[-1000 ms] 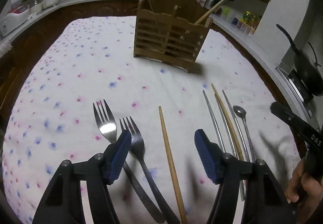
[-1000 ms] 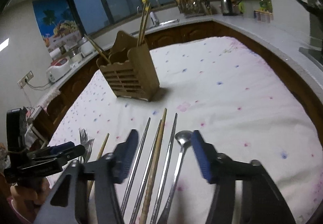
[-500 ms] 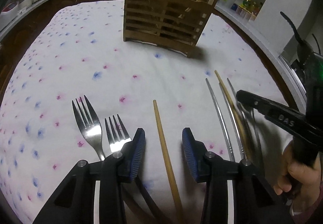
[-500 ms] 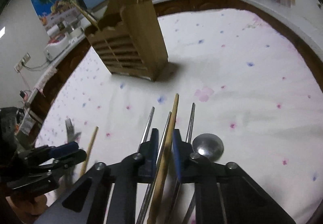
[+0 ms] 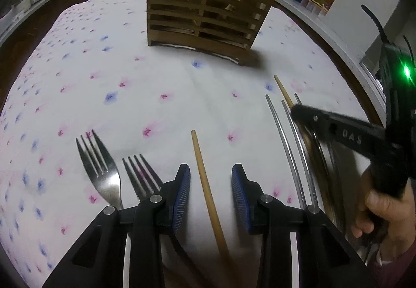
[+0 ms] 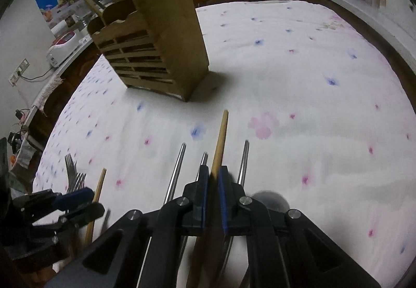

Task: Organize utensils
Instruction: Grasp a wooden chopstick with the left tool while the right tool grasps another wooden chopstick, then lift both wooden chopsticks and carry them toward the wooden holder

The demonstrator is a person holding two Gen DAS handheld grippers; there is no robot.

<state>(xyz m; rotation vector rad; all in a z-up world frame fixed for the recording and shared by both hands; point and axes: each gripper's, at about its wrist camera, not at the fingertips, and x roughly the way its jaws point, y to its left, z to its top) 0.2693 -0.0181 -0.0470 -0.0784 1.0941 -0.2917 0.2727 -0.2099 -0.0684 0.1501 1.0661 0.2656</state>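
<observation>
Bare cloth (image 6: 299,85) beside wooden caddy (image 6: 156,51)

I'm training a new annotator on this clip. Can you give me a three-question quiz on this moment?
1. True or false: the right gripper is shut on a wooden chopstick.
2. How many forks lie on the tablecloth?
3. The left gripper is: A) open astride a wooden chopstick, B) shut on a fork, C) inside the wooden holder.

Key: 1 true; 2 two; 3 A.
</observation>
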